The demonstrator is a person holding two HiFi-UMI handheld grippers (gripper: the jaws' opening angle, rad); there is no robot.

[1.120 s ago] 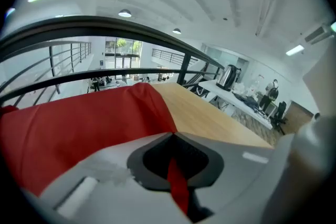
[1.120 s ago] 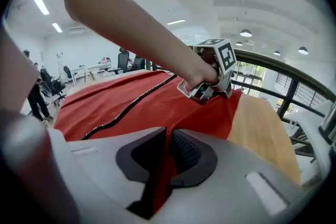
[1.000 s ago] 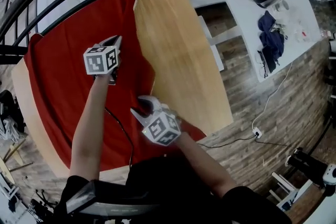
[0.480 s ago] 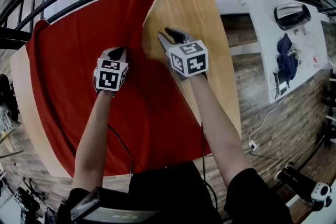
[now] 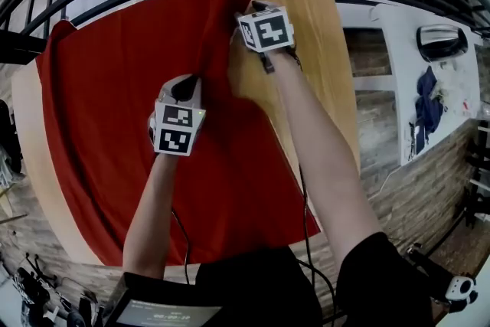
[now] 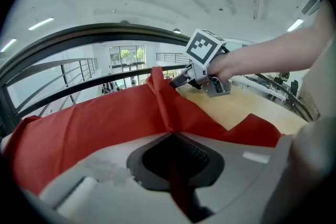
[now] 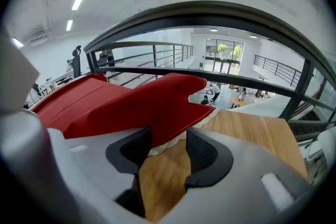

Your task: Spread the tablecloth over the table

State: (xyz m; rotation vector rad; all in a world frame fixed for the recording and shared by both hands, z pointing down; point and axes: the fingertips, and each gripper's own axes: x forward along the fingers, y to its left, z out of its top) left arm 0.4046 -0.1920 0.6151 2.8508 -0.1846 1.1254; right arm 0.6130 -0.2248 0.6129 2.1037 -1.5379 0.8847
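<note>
Wooden desk (image 5: 325,57) is bare along its right strip; the red tablecloth (image 5: 115,103) covers the rest and is bunched into a raised fold toward the far edge. Left tool (image 5: 186,88) is clamped on that fold. Right tool (image 5: 251,9) jaws have just been opening and stand wide, with the lace-trimmed hem (image 7: 167,145) between them, unpinched. Fabric is judged light, limp and slide-prone: grip the hem near the corner.

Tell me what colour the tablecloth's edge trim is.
White lace trim on the red tablecloth, clearest in the right gripper view.
</note>
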